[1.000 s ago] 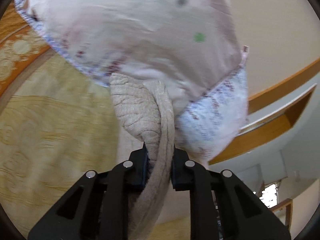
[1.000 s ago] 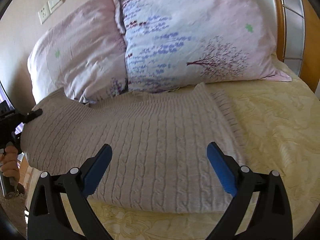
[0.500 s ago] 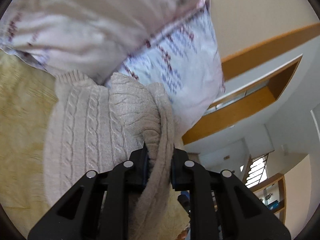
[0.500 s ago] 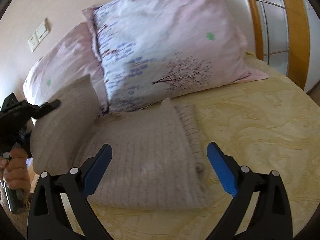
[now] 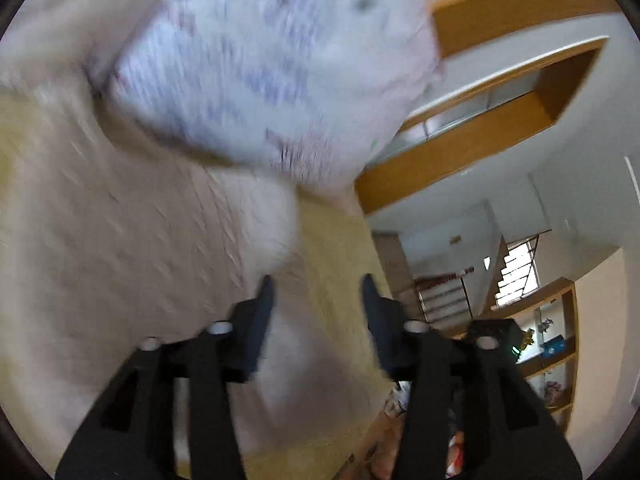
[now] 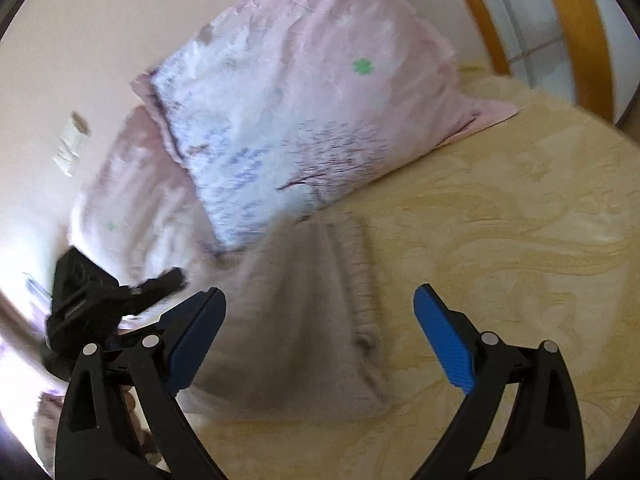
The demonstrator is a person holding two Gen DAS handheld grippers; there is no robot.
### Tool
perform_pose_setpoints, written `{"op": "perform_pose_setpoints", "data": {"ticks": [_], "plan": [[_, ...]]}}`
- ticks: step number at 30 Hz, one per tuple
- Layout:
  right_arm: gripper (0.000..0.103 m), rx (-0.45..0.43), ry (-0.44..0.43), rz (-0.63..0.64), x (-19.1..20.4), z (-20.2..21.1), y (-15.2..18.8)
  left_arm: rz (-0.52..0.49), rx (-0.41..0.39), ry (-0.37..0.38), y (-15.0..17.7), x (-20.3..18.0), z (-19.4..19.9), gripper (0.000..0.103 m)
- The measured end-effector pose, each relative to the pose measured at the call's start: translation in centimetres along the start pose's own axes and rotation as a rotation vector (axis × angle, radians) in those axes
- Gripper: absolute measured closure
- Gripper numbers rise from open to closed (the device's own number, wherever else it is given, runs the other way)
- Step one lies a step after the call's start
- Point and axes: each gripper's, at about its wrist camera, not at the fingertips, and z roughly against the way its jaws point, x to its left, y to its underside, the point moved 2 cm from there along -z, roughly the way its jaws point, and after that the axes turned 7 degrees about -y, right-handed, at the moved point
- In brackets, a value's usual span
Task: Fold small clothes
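A beige cable-knit sweater (image 6: 296, 320) lies folded on the yellow bedspread (image 6: 520, 240), in front of the pillows. In the left wrist view the sweater (image 5: 132, 248) fills the left side, blurred. My left gripper (image 5: 318, 296) is open and empty, just right of the sweater's edge; it also shows in the right wrist view (image 6: 160, 282) at the sweater's left. My right gripper (image 6: 320, 312) is open and empty, held above the sweater's near part.
Two pink floral pillows (image 6: 304, 100) lean against the wall behind the sweater. A wooden headboard frame (image 6: 568, 32) stands at the right. Past the bed's edge, the left wrist view shows a staircase and shelves (image 5: 540, 320).
My left gripper has opened and let go of the sweater's edge, which now lies folded over on the rest. The right gripper has drawn back and tilted, still open.
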Motion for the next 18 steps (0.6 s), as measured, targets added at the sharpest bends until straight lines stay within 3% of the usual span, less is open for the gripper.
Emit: {"op": "perform_pose_setpoints", "data": {"ticks": [2,3,6,9,11,14,16,18], "plan": [[0.006,0.068,-0.105,-0.045,0.3,-1.0,-0.5,-0.035,-0.076,-0.071,-0.5,0.6,2.7,0.044],[0.007,0.099,-0.134,-0.058,0.4,-1.5,-0.6,-0.049,-0.107,-0.143,-0.8,1.4,4.0,0.041],[0.023,0.181,-0.154,-0.087,0.6,-3.9,-0.9,-0.029,-0.121,-0.29,-1.1,4.6,5.8,0.04],[0.034,0.258,-0.137,-0.104,0.4,-6.4,-0.6,0.012,-0.082,-0.352,-0.7,7.5,5.7,0.04],[0.035,0.309,-0.128,-0.111,0.5,-8.1,-0.3,0.025,-0.062,-0.39,-0.3,8.8,5.4,0.04],[0.035,0.336,-0.064,-0.108,0.2,-9.4,-0.1,0.045,-0.039,-0.397,0.4,10.1,5.2,0.039],[0.036,0.341,-0.071,-0.12,0.0,-10.0,-0.2,0.041,-0.027,-0.401,0.2,10.3,4.4,0.034],[0.046,0.344,-0.105,-0.123,0.1,-10.6,-0.5,0.032,-0.023,-0.405,0.2,10.4,4.0,0.033]]}}
